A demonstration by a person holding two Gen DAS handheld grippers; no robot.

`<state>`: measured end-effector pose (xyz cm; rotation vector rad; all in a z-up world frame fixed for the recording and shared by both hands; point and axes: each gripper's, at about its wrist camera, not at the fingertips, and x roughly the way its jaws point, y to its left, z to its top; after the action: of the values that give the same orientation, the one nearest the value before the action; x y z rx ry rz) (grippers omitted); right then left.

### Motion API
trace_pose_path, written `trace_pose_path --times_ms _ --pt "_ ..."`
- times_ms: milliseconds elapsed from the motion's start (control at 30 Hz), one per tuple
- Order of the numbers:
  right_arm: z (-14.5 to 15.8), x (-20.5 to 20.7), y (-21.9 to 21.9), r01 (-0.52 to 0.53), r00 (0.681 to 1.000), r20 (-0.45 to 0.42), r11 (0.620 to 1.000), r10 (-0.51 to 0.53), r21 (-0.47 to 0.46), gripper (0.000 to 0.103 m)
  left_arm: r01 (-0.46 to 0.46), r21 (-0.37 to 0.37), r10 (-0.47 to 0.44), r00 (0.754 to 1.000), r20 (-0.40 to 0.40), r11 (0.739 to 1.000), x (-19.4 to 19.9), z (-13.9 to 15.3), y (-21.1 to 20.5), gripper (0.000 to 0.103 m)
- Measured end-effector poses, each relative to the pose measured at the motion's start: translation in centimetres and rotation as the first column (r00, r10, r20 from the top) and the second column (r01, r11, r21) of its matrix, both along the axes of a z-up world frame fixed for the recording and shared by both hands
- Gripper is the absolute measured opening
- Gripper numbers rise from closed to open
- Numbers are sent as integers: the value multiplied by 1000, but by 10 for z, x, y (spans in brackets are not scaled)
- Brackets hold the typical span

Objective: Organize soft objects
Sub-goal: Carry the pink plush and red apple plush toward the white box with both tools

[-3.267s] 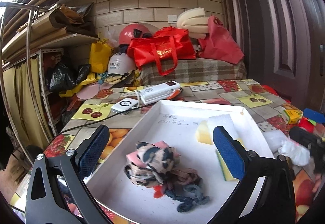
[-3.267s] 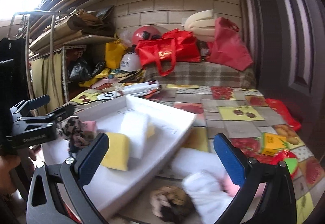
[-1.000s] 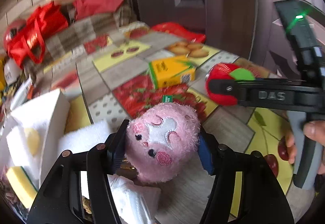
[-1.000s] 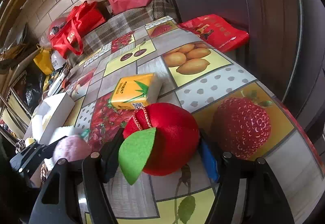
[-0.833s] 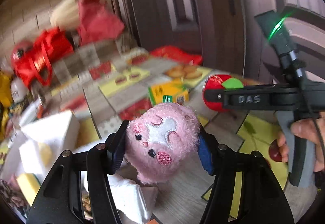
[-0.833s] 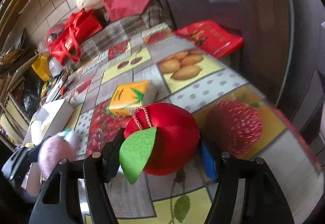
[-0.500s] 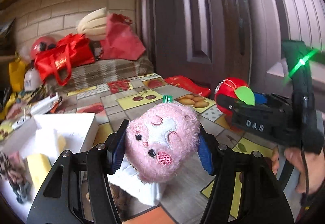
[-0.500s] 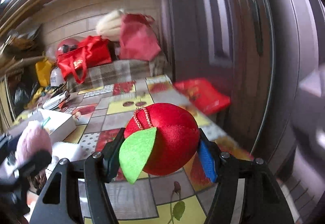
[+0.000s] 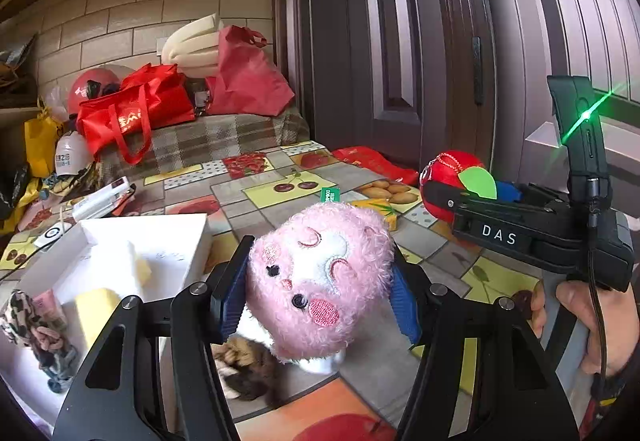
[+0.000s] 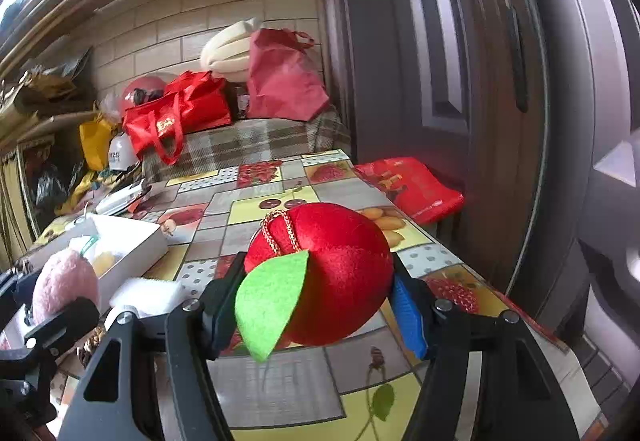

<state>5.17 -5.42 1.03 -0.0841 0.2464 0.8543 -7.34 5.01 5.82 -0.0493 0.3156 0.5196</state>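
Pink plush toy (image 9: 316, 277) pinched in left tool (image 9: 316, 305), red apple (image 10: 320, 273) in right tool (image 10: 320, 311), white box (image 9: 120, 241) to their left, nearer left tool.

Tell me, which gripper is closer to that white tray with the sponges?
Left. The left gripper, clamping the pink plush toy, hangs just beside the white tray. The right gripper, holding the red plush apple, is farther off toward the door side.
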Motion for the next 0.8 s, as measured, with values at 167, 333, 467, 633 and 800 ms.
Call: trace_pose_path --times_ms 167,333,467,633,800 --pt "-2 -15 12 -35 999 4 999 35 -11 66 -33 -21 34 999 13 999 -21 -1 10 61" --pt "-3 -34 23 -74 997 31 997 74 -24 66 -57 -17 57 998 18 998 -38 -1 13 61" --pt "-4 -46 33 -101 994 33 994 102 -33 66 -73 -21 74 997 18 997 -49 -2 19 61" --pt "-7 -60 39 -127 991 42 991 129 -44 66 -102 -34 103 994 20 994 -65 -3 30 61" --pt "-7 -70 44 -144 988 57 988 147 -55 66 -144 -55 146 989 29 988 -86 -4 45 61"
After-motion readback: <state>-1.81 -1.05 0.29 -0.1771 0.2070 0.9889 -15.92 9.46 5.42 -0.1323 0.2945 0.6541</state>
